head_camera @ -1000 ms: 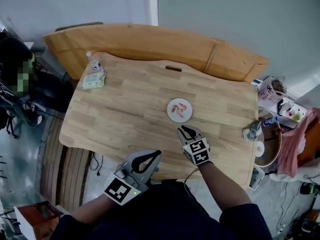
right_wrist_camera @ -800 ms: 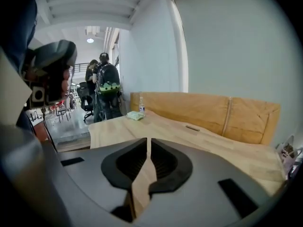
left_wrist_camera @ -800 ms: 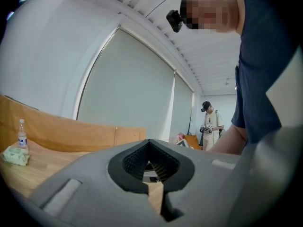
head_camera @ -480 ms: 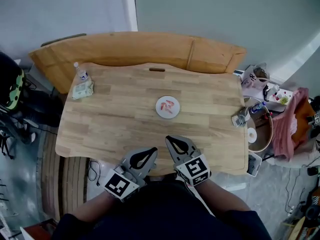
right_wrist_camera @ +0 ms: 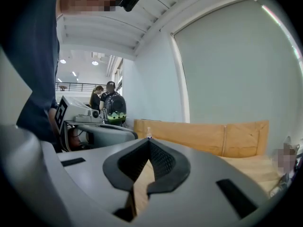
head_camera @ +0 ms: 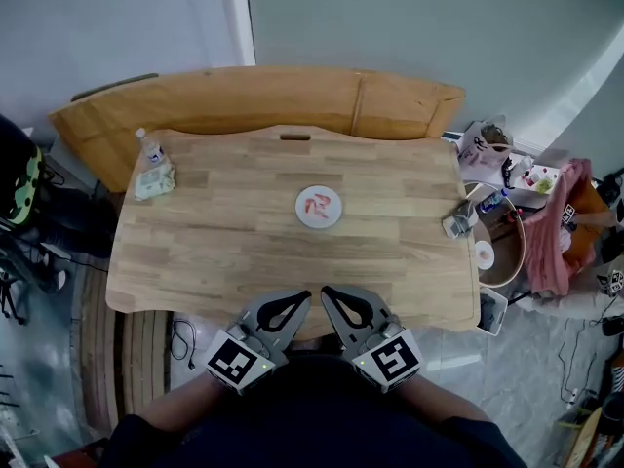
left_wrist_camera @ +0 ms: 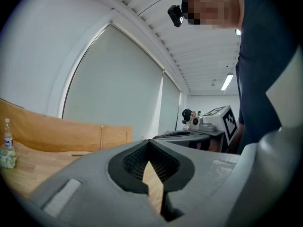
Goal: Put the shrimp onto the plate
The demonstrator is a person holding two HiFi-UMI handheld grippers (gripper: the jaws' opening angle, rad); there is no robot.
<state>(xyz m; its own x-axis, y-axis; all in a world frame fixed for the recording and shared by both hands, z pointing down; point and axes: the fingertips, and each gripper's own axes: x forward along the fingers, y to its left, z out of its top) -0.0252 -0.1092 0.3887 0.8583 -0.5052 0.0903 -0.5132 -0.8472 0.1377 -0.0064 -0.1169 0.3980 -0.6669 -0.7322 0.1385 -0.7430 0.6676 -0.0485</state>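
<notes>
A small white plate (head_camera: 319,207) sits in the middle of the wooden table (head_camera: 214,232), with pink shrimp (head_camera: 317,204) lying on it. Both grippers hang side by side at the table's near edge, well short of the plate. My left gripper (head_camera: 305,295) is shut with nothing between its jaws, and the left gripper view shows its tips (left_wrist_camera: 149,141) meeting. Just to its right, my right gripper (head_camera: 325,290) is also shut and empty, its tips (right_wrist_camera: 149,140) closed in the right gripper view.
A water bottle (head_camera: 146,147) and a tissue packet (head_camera: 156,180) stand at the table's far left corner. A wooden bench back (head_camera: 263,91) runs behind the table. A round basket (head_camera: 497,252), small items and a pink cloth (head_camera: 570,232) crowd the right side. People (right_wrist_camera: 109,103) stand far off.
My right gripper has drawn back from just below the plate to the table's near edge beside the left one, and its jaws have shut. The left gripper has barely moved.
</notes>
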